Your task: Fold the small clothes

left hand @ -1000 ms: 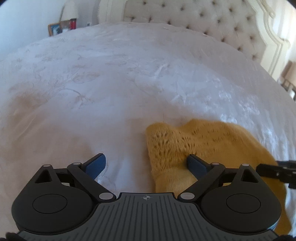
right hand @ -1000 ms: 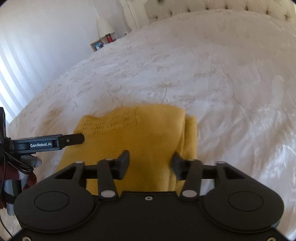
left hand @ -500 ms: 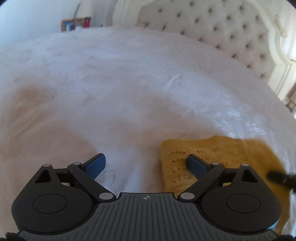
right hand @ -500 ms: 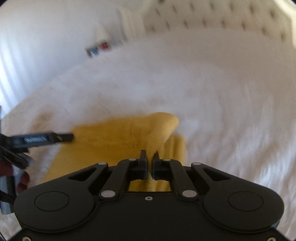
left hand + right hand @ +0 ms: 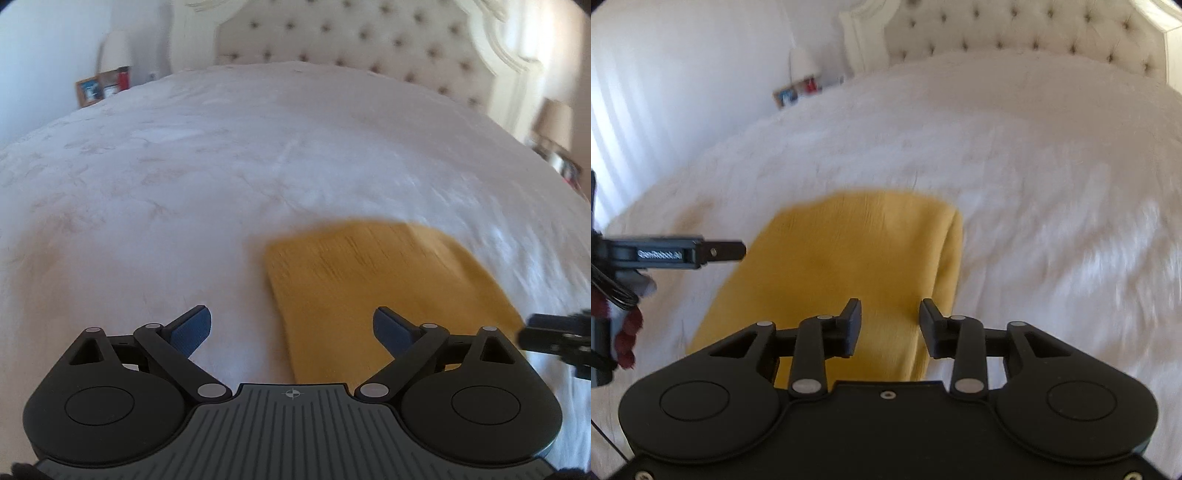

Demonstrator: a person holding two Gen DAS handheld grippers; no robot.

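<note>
A mustard-yellow knit garment (image 5: 369, 280) lies folded flat on the white bed; it also shows in the right wrist view (image 5: 849, 266). My left gripper (image 5: 291, 326) is open and empty, raised above the garment's left edge. My right gripper (image 5: 890, 325) is open and empty, above the garment's near right part, where a folded edge runs along the right side. The left gripper's finger (image 5: 701, 253) shows at the left of the right wrist view. The right gripper's tip (image 5: 554, 332) shows at the right edge of the left wrist view.
The white embroidered bedspread (image 5: 221, 177) spreads all around the garment. A tufted headboard (image 5: 351, 33) stands at the far end. A nightstand with a lamp and picture frames (image 5: 99, 85) is at the far left; another lamp (image 5: 554, 122) is at the far right.
My right gripper shut on the garment's edge, carried it over, then opened and let go. Both grippers have risen and pulled back. The garment now lies flatter, its lacy part covered.
</note>
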